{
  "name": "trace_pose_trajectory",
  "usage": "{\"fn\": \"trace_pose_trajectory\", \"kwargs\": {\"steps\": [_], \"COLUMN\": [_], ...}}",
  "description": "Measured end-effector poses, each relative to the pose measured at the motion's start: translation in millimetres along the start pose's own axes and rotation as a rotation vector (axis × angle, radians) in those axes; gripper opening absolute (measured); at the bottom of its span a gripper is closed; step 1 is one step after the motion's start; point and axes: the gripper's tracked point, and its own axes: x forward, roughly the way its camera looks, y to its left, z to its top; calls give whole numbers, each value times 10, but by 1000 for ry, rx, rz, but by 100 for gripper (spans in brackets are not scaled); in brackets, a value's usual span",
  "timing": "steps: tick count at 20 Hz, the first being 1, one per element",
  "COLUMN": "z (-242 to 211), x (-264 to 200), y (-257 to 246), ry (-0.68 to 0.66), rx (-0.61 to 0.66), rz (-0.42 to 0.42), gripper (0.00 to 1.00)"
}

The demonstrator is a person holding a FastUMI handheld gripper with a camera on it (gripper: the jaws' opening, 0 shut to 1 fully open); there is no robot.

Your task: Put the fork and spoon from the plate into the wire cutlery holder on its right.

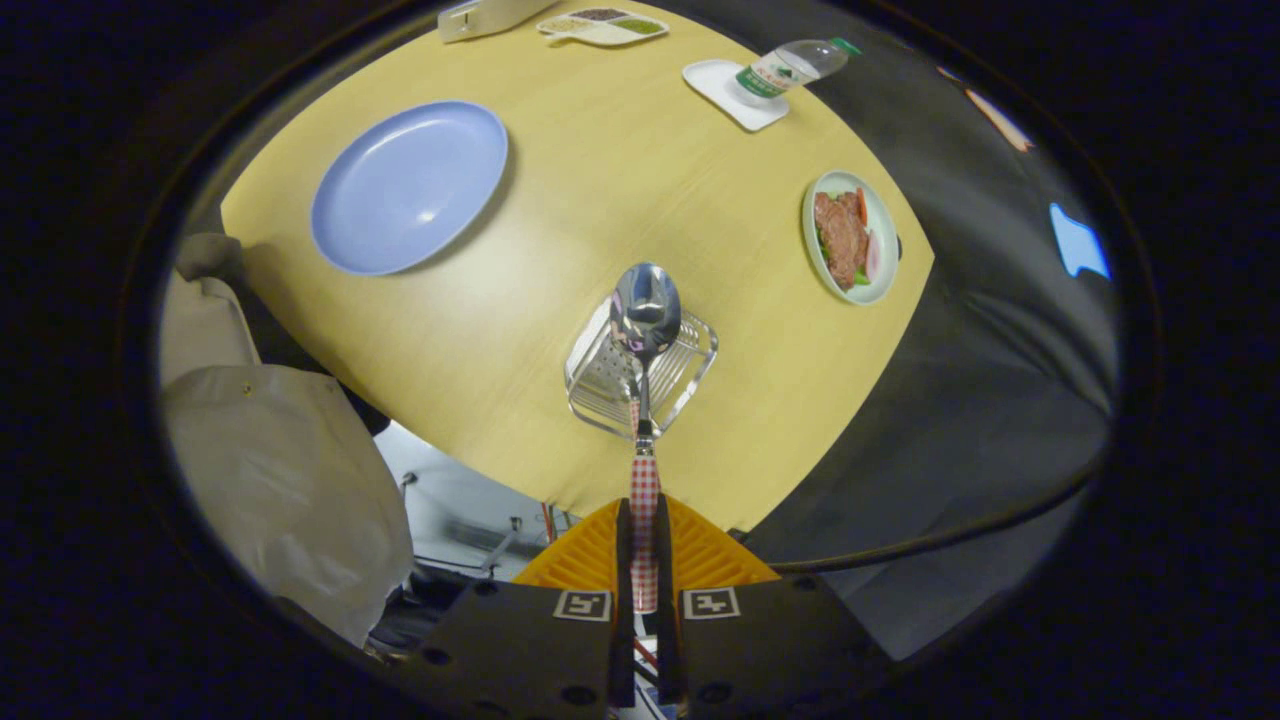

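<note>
The spoon (645, 330) is a shiny metal one with a red-and-white checked handle; the gripper (645, 520) is closed narrow on that handle, both fingers pressing its sides, and the bowl of the spoon points away from the fingers, poised over the wire cutlery holder (640, 375). The holder is a silvery mesh basket with a squarish rim, standing on the pale wooden worktop (620, 180) near its front edge. Beyond the holder and to its left lies the blue plate (408, 186), bare inside. To the right of the holder, near the worktop's edge, sits a small white dish (850, 250) of meat and vegetables. Farther beyond the holder a clear water bottle (790, 68) with a green cap and a green-and-white label lies tilted on a white square tray (715, 88); the label's writing is too small to read. Far behind the holder is a divided tray (603, 26) of food. Each finger block carries a black-and-white square marker. A person's pale sleeve (280, 480) shows left of the holder, off the worktop
</note>
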Motion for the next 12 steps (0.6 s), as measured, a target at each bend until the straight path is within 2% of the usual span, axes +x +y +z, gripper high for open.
{"fn": "trace_pose_trajectory", "kwargs": {"steps": [4, 12], "z": [-178, -118], "x": [89, 281], "y": [-129, -205], "ry": [98, 230], "rx": [-62, -174], "rz": [2, 41], "gripper": [12, 12]}}
